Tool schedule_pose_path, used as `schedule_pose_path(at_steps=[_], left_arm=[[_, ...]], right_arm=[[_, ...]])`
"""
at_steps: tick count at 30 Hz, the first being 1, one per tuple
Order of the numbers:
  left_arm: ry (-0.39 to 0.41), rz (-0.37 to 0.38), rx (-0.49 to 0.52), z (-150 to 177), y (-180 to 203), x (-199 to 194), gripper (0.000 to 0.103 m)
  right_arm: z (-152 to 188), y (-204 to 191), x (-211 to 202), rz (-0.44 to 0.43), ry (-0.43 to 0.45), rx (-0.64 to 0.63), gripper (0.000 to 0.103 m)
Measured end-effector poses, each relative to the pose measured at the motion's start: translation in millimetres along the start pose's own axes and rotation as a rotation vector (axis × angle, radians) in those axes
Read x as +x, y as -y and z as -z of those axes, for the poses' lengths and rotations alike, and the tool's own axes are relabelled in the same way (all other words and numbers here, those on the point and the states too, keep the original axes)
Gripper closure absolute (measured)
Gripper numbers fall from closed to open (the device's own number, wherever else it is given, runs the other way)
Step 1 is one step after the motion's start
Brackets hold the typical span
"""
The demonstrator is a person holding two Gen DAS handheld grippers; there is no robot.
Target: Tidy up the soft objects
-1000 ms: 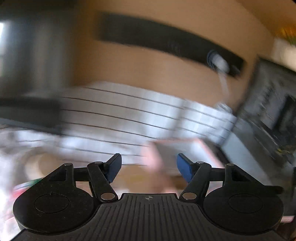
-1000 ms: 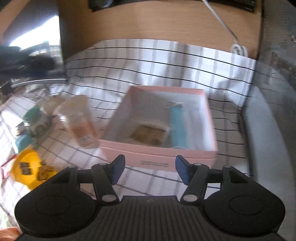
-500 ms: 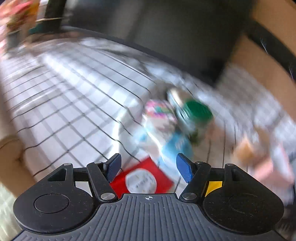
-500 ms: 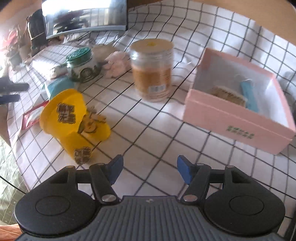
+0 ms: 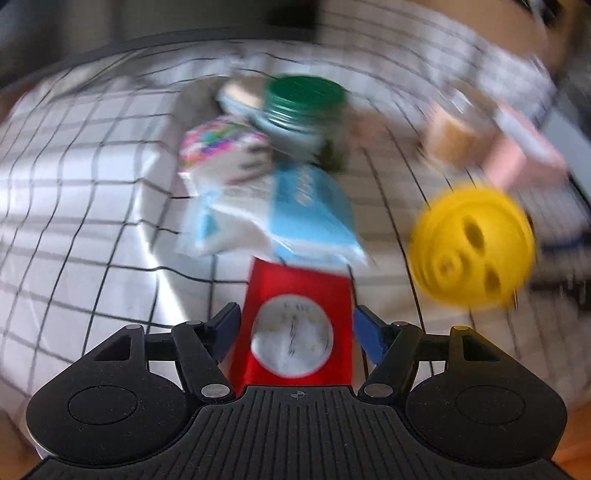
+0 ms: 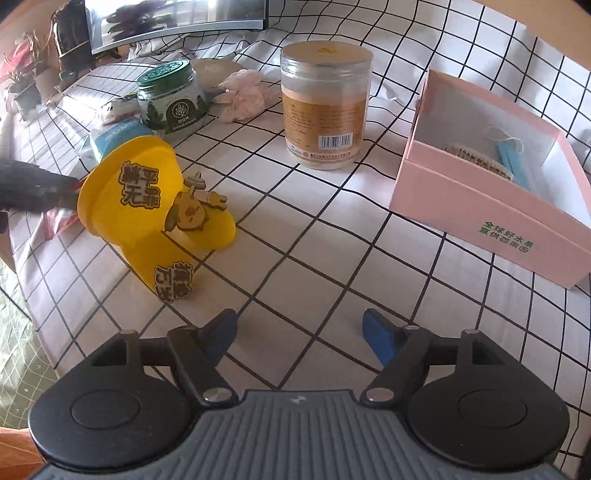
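Note:
My left gripper [image 5: 295, 330] is open, its jaws either side of a red packet [image 5: 295, 325] with a white round label lying on the checked cloth. Beyond it lie a blue-and-white soft pack [image 5: 295, 210] and a colourful pouch [image 5: 218, 144]. My right gripper [image 6: 299, 332] is open and empty above the cloth. Ahead of it to the right stands an open pink box [image 6: 491, 206] holding a blue face mask [image 6: 513, 162] and a tan item. A pink crumpled cloth [image 6: 243, 94] lies behind the jars. The left gripper [image 6: 33, 184] shows dark at the left edge.
A yellow plastic cup [image 6: 144, 199] lies on its side; it also shows in the left wrist view [image 5: 472, 247]. A green-lidded jar [image 6: 171, 98] and a tall clear jar [image 6: 327, 110] stand on the cloth. A monitor [image 6: 177, 22] stands behind.
My left gripper swung round and came down over the red packet, which now lies between its jaws. My right gripper turned from the pink box toward the cup and jars.

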State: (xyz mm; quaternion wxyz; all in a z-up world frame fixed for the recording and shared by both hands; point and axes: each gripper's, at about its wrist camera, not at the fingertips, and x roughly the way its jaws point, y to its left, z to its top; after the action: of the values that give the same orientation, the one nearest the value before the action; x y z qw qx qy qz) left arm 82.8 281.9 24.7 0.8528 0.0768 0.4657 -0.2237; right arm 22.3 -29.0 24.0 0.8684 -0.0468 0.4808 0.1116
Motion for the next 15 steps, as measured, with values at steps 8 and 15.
schedule_pose_path(at_steps=[8, 15], left_arm=[[-0.048, -0.068, 0.011, -8.6, 12.1, 7.8, 0.026], [-0.023, -0.094, -0.024, -3.0, 14.5, 3.2, 0.033]], right_arm=[[6.3, -11.0, 6.7, 0.002, 0.025, -0.027, 0.000], [6.8, -12.6, 7.3, 0.013, 0.036, -0.008, 0.000]])
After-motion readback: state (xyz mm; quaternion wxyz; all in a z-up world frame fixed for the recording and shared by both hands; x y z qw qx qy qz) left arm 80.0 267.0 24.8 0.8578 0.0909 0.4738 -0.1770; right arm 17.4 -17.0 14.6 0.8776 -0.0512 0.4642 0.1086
